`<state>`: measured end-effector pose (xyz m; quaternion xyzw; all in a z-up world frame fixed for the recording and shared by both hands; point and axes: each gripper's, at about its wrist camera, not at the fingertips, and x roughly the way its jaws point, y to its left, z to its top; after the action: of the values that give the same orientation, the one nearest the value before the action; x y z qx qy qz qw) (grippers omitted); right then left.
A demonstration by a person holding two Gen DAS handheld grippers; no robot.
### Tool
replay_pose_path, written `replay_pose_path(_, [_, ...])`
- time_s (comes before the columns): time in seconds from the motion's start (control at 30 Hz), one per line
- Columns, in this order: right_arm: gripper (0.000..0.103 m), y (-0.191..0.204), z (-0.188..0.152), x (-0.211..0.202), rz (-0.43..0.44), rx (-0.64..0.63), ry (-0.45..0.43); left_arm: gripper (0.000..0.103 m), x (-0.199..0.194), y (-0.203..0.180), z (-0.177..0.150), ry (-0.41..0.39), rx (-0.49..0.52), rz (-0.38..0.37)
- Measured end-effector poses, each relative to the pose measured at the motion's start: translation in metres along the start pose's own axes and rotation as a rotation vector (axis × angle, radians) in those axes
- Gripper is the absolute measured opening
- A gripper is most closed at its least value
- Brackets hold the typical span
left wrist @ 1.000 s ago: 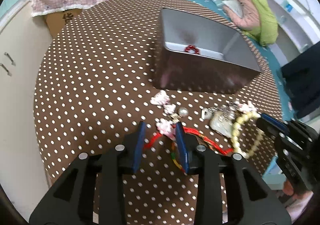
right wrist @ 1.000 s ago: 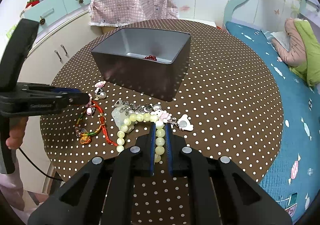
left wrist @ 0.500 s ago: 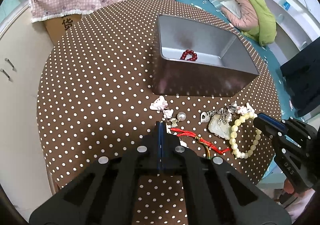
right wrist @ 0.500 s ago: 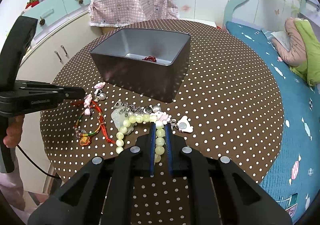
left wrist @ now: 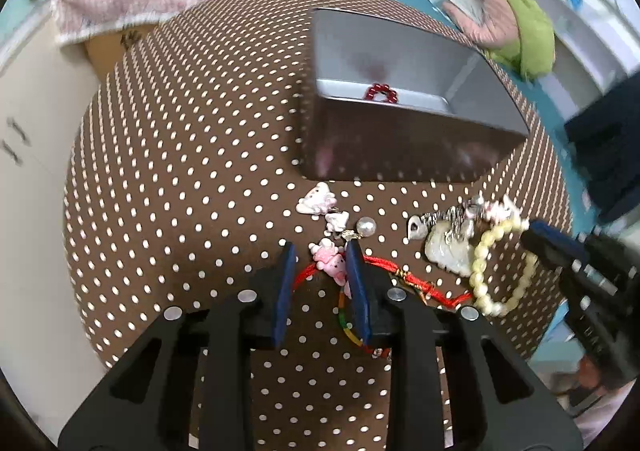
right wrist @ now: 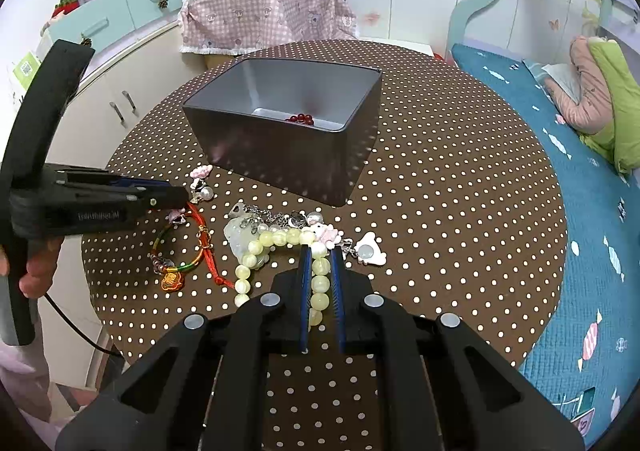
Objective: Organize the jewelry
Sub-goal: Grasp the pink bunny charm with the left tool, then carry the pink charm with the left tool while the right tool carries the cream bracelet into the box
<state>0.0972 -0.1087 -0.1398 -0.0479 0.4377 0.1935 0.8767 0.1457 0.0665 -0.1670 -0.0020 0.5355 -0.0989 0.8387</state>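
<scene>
A grey metal box (left wrist: 404,147) (right wrist: 288,155) stands on the dotted brown table with a dark red bead bracelet (left wrist: 382,93) (right wrist: 300,118) inside. My left gripper (left wrist: 322,255) (right wrist: 182,195) is open, its fingers on either side of a pink charm (left wrist: 332,261) on a red cord bracelet (left wrist: 400,273) (right wrist: 200,239). My right gripper (right wrist: 320,251) (left wrist: 532,229) is shut on a pale yellow bead bracelet (right wrist: 280,243) (left wrist: 484,251) that lies on the table. White charms and a pearl (left wrist: 366,227) lie in front of the box.
A jade-like pendant with a silver chain (left wrist: 448,251) (right wrist: 240,235) and a white bear charm (right wrist: 370,249) lie between the grippers. A cabinet (right wrist: 120,107) stands left of the round table, a bed (right wrist: 580,155) to the right.
My left gripper was open, shut half a second ago, and is open again around the pink charm. The right gripper has stayed shut on the bead bracelet.
</scene>
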Motion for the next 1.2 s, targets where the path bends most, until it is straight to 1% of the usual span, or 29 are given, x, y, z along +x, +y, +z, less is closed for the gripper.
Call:
replay_pose_path(0.03, [0.008, 0.0, 0.0, 0.0, -0.001, 0.0, 0.001, 0.017, 0.0, -0.001, 0.001, 0.005, 0.005, -0.009])
replay_pose_path(0.07, [0.009, 0.0, 0.0, 0.0, 0.001, 0.001, 0.001, 0.016, 0.0, -0.001, 0.002, 0.008, 0.002, -0.013])
replay_pose_path(0.13, [0.008, 0.0, 0.0, 0.001, 0.0, 0.002, 0.002, 0.015, -0.001, -0.002, 0.003, 0.0, 0.003, 0.0])
replay_pose_path(0.23, [0.008, 0.0, -0.001, 0.001, 0.003, 0.003, 0.003, 0.014, -0.002, -0.002, 0.003, -0.007, -0.007, -0.01])
replay_pose_path(0.27, [0.008, -0.001, -0.001, 0.001, 0.002, 0.005, 0.002, 0.011, -0.004, -0.001, 0.003, -0.013, -0.018, -0.021])
replay_pose_path(0.3, [0.008, -0.001, -0.001, 0.0, 0.001, 0.006, -0.001, 0.0, -0.007, 0.0, 0.003, -0.019, -0.023, -0.026])
replay_pose_path(0.4, [0.008, -0.001, 0.0, -0.002, -0.001, 0.008, -0.009, 0.0, -0.016, 0.01, 0.001, -0.037, -0.031, -0.046])
replay_pose_path(0.5, [0.008, -0.001, 0.0, -0.003, 0.0, 0.006, -0.015, 0.0, -0.018, 0.013, -0.001, -0.038, -0.038, -0.041])
replay_pose_path(0.53, [0.008, -0.001, 0.0, -0.003, 0.001, 0.007, -0.013, 0.003, -0.02, 0.018, -0.002, -0.034, -0.047, -0.058])
replay_pose_path(0.57, [0.008, -0.001, 0.0, -0.002, 0.002, 0.008, -0.012, 0.018, -0.019, 0.018, -0.002, -0.025, -0.052, -0.078])
replay_pose_path(0.6, [0.008, 0.0, 0.0, -0.001, 0.002, 0.008, -0.008, 0.04, -0.018, 0.017, -0.003, -0.025, -0.053, -0.082])
replay_pose_path(0.63, [0.008, 0.0, 0.0, 0.0, 0.002, 0.008, -0.005, 0.044, -0.017, 0.015, -0.004, -0.027, -0.047, -0.081])
replay_pose_path(0.73, [0.009, 0.001, -0.001, 0.001, 0.007, 0.006, -0.001, 0.043, -0.01, 0.006, -0.004, -0.008, -0.026, -0.087])
replay_pose_path(0.77, [0.008, 0.001, -0.001, 0.001, 0.007, 0.005, -0.001, 0.039, -0.006, 0.003, -0.004, 0.003, -0.01, -0.07])
replay_pose_path(0.8, [0.008, 0.0, -0.001, 0.001, 0.006, 0.005, -0.001, 0.029, -0.001, 0.0, -0.003, 0.013, 0.003, -0.042])
replay_pose_path(0.83, [0.009, 0.0, -0.001, 0.001, 0.006, 0.004, -0.001, 0.026, -0.001, -0.002, -0.002, 0.002, 0.018, -0.015])
replay_pose_path(0.87, [0.009, 0.0, -0.001, 0.001, 0.006, 0.004, -0.001, 0.017, 0.0, -0.004, -0.001, 0.007, 0.034, 0.021])
replay_pose_path(0.9, [0.008, -0.001, -0.001, 0.002, 0.006, 0.004, 0.0, 0.015, 0.0, -0.004, 0.0, 0.012, 0.032, 0.029])
replay_pose_path(1.07, [0.008, -0.003, -0.001, 0.003, 0.004, 0.011, 0.002, 0.015, -0.003, 0.001, 0.001, 0.009, 0.019, 0.036])
replay_pose_path(1.2, [0.009, 0.0, 0.0, 0.0, 0.002, 0.007, -0.009, 0.015, -0.013, 0.003, -0.001, -0.015, 0.016, 0.029])
